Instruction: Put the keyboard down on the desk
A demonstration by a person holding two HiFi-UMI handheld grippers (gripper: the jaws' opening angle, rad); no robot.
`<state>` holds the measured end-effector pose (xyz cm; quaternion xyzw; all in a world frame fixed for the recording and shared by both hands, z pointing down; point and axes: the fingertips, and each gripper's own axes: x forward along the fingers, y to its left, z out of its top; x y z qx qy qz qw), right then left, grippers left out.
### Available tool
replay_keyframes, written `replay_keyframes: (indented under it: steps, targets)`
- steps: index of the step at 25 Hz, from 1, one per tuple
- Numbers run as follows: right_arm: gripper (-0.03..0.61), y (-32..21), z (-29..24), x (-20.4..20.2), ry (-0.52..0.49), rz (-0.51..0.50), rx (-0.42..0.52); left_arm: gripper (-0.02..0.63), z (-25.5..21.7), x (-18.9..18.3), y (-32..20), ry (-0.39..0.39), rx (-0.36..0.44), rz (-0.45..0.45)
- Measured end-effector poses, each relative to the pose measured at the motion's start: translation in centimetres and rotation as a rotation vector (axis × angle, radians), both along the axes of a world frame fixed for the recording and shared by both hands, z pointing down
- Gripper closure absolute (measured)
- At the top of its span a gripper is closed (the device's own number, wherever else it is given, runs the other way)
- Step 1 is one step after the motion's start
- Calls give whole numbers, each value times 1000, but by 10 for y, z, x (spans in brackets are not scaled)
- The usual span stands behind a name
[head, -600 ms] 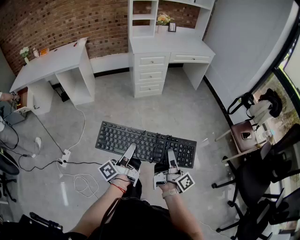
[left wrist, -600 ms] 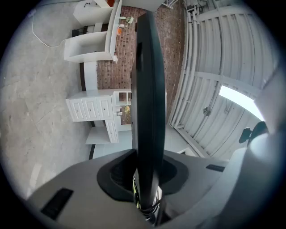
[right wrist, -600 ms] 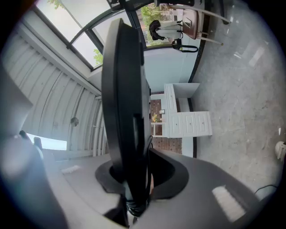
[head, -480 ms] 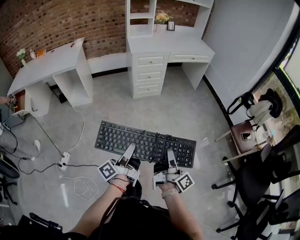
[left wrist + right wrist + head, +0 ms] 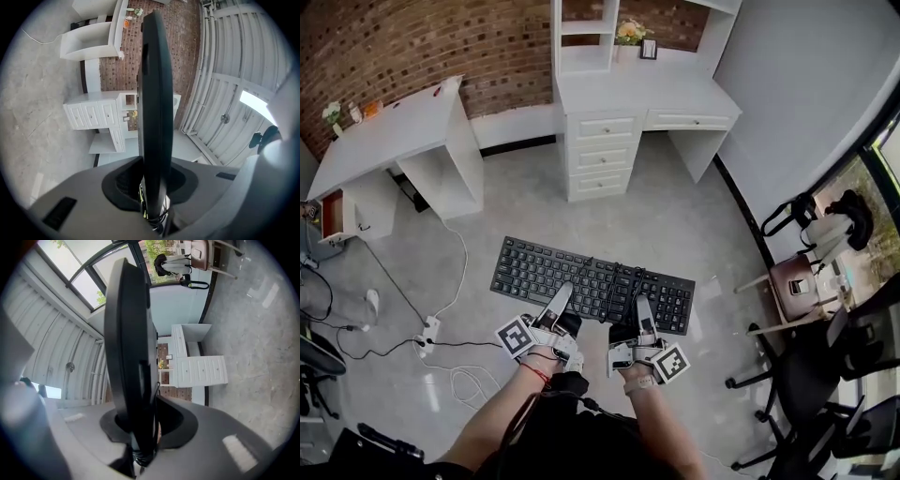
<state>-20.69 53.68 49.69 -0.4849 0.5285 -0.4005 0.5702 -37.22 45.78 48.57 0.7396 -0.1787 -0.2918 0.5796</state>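
The black keyboard [image 5: 591, 286] is up in the air in front of the person, keys facing up, and well apart from the white desk [image 5: 619, 94] with drawers at 12 o'clock. Its key legends are too small to read, and I can make out no brand on it. A dark cable [image 5: 623, 279] lies bunched on the keys near the middle.

The left gripper [image 5: 558, 305] clamps the keyboard's near long edge at about 7 o'clock of the board. In the left gripper view the board [image 5: 157, 93] runs edge-on between the narrowly parted jaws, pinched by both. The right gripper [image 5: 644, 314] grips the same edge at about 5 o'clock, its jaws closed on the board [image 5: 129, 333] too.

Each gripper's cube carries black-and-white square markers [image 5: 515, 336], patterns rather than letters. A second white table [image 5: 394, 127] stands at 10 o'clock, and a power strip [image 5: 429, 330] lies on the grey floor [image 5: 675, 216] at 8 o'clock.
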Motion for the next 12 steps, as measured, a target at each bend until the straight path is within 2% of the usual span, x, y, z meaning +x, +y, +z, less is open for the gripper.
replay_keyframes:
  steps: [12]
  targets:
    - [497, -79, -1, 11, 18, 28, 21, 559, 2, 13, -83, 31, 1, 25]
